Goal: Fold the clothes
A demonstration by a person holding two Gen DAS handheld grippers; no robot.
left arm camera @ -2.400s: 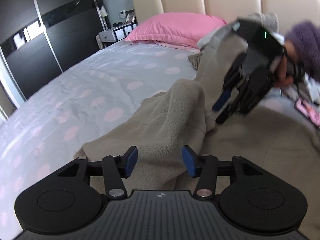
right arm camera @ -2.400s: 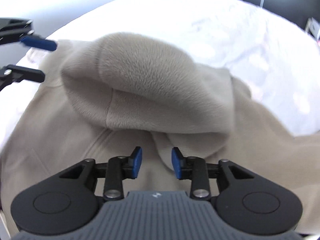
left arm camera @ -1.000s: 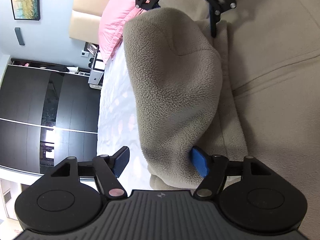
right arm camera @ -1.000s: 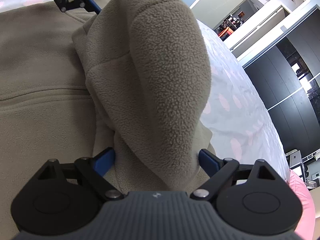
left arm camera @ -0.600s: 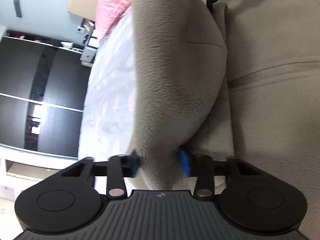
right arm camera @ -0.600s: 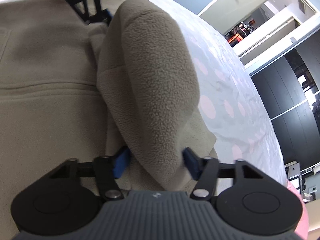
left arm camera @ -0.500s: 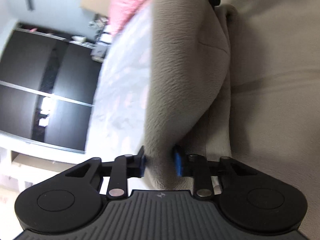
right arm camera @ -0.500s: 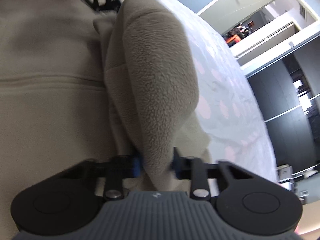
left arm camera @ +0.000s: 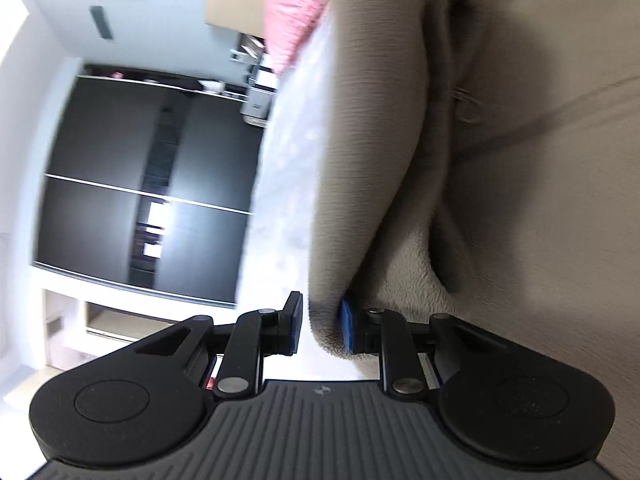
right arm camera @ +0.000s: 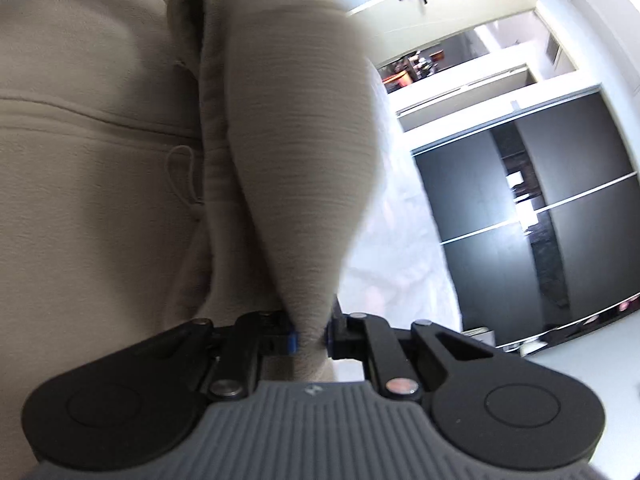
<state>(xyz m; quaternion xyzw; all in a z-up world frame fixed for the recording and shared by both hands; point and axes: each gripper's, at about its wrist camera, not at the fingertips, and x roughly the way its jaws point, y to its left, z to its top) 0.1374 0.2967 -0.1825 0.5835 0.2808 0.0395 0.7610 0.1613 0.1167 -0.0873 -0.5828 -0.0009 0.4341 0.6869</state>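
A beige fleece garment (left arm camera: pixel 520 160) lies spread on the bed, with one folded flap (left arm camera: pixel 372 128) raised off it. My left gripper (left arm camera: pixel 320 326) is shut on one end of that flap, the fabric pinched between the blue pads. My right gripper (right arm camera: pixel 311 336) is shut on the other end of the same flap (right arm camera: pixel 296 152), which runs away from it as a taut ridge beside the flat body of the garment (right arm camera: pixel 88 128). The other gripper barely shows at the top edge of each view.
The bed has a white sheet with pink dots (left arm camera: pixel 280 168), a pink pillow (left arm camera: pixel 296 8) and a cream headboard (left arm camera: pixel 236 8). A black sliding wardrobe (left arm camera: pixel 132 184) stands beside the bed and also shows in the right wrist view (right arm camera: pixel 540 216). An open doorway (right arm camera: pixel 432 60) lies beyond.
Both grippers came down around the ends of the raised flap and closed on it. Both have since lifted, so the flap is stretched between them and more of the room shows.
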